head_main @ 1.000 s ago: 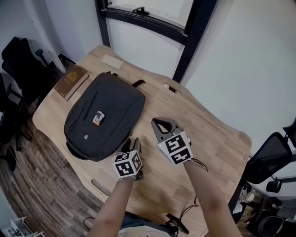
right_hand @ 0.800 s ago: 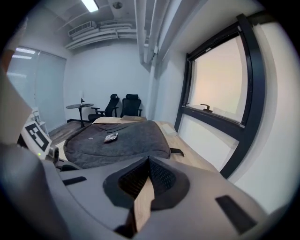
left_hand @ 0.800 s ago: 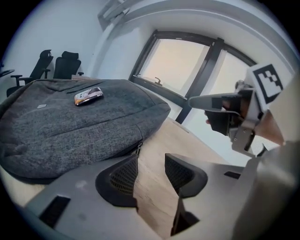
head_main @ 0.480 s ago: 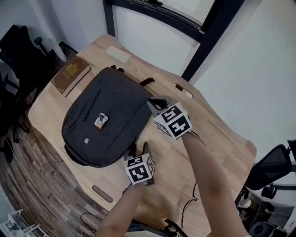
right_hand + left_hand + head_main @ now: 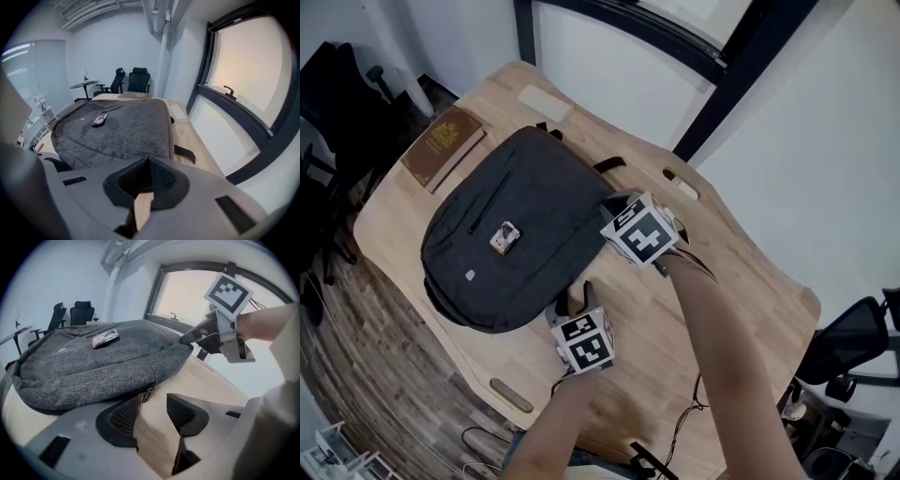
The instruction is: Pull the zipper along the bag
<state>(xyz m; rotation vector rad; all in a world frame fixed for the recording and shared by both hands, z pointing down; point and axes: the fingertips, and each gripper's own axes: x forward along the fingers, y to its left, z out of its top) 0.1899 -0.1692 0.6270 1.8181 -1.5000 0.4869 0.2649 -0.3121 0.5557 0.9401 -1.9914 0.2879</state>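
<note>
A dark grey backpack (image 5: pixel 511 234) lies flat on the wooden table (image 5: pixel 722 281). My left gripper (image 5: pixel 570 302) sits at the bag's near right corner with its jaws wide open. In the left gripper view the small metal zipper pull (image 5: pixel 148 393) hangs at the bag's edge, just in front of the gap and near the left pad (image 5: pixel 125 416), with no pad pressing on it. My right gripper (image 5: pixel 617 202) is shut, with nothing seen between its pads, and its tip (image 5: pixel 187 337) rests against the bag's right edge. The right gripper view looks across the bag (image 5: pixel 117 124) from over that edge.
A small silver-and-orange tag (image 5: pixel 503 237) lies on top of the bag. A brown book (image 5: pixel 442 150) and a pale flat block (image 5: pixel 546 105) lie at the table's far left. A black strap (image 5: pixel 609 166) sticks out by the bag's top. Office chairs (image 5: pixel 133 79) stand beyond.
The right gripper has moved up and left, from the bare table to the bag's right edge. The left gripper has edged up to the bag's corner and its jaws have opened wider.
</note>
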